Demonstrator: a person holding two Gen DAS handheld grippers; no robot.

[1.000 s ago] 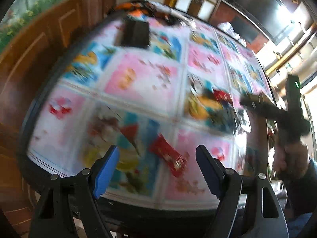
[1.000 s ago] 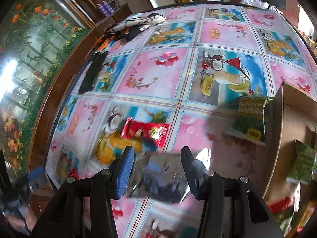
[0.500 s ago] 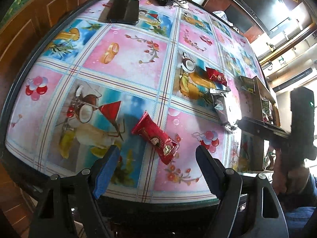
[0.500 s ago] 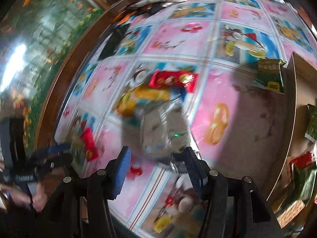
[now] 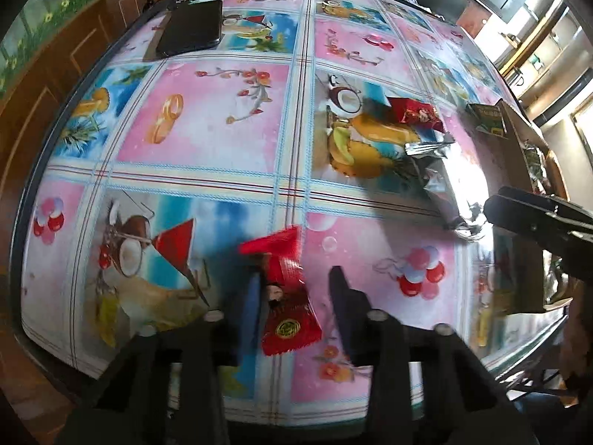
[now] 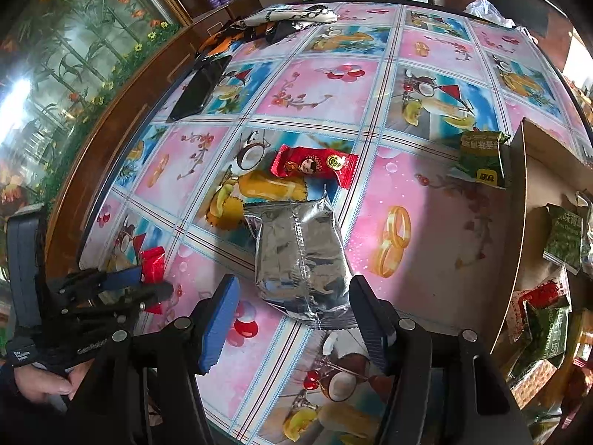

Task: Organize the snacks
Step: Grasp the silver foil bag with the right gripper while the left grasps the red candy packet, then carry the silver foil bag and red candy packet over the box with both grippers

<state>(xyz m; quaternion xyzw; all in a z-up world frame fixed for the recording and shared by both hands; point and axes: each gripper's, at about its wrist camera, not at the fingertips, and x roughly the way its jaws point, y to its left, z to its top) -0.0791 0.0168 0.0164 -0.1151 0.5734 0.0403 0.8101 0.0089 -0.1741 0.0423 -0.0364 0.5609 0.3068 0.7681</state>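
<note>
My left gripper [image 5: 294, 298] straddles a red snack packet [image 5: 287, 293] lying on the table; its jaws stand on either side, still a little apart from it. It also shows in the right wrist view [image 6: 148, 285]. My right gripper [image 6: 292, 309] is open around the near end of a silver foil packet [image 6: 302, 259] that lies flat. A second red packet [image 6: 315, 163] and a green packet [image 6: 481, 161] lie beyond. A cardboard box [image 6: 519, 193] at the right holds several snack packets.
The table wears a pink and blue picture cloth [image 6: 322, 85]. A black phone [image 6: 200, 87] lies at the far left and a heap of cloth [image 6: 281, 20] at the far edge. A wooden cabinet [image 5: 48, 74] runs along the left.
My left gripper has moved forward and down over the red packet and its jaws have narrowed. My right gripper has released the silver packet, which now lies on the table between the open jaws.
</note>
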